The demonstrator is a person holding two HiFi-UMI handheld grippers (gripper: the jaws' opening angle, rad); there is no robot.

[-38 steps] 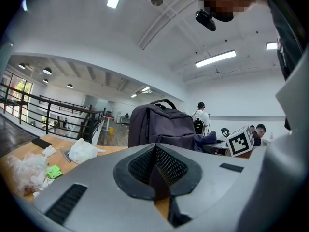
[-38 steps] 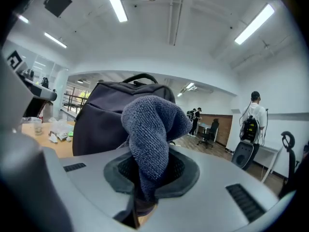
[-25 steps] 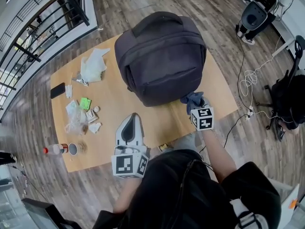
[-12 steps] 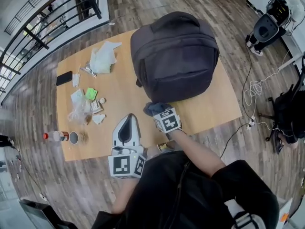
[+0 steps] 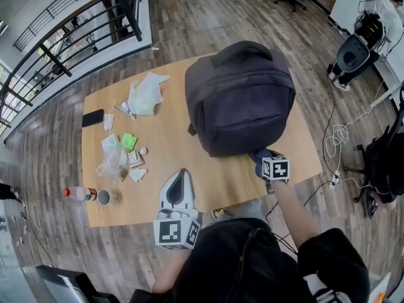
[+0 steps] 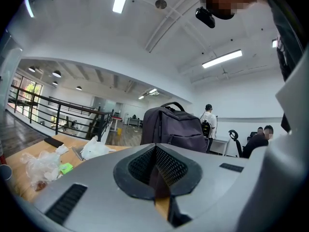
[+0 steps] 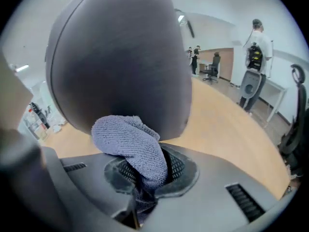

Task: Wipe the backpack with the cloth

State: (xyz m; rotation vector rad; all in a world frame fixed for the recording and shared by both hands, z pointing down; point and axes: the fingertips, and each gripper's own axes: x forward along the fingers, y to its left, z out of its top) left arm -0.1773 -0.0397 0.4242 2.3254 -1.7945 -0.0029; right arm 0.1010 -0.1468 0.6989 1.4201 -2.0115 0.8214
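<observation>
Fingers of the right gripper [image 5: 264, 161] pinch the blue-grey terry cloth [image 7: 133, 146], now moved from the near left to the near right corner of the dark grey fabric backpack [image 5: 240, 100]; fingers of the left gripper [image 5: 181, 177] press together, empty.

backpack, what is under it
Only the wooden table shows beneath the backpack; the cloth in the right gripper sits at its lower edge. Anything below its base is covered.

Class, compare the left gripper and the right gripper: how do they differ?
The right gripper is shut on the cloth; the left gripper is shut, empty. The right gripper is at the backpack's near edge; the left gripper is apart from it. Both bear marker cubes.
</observation>
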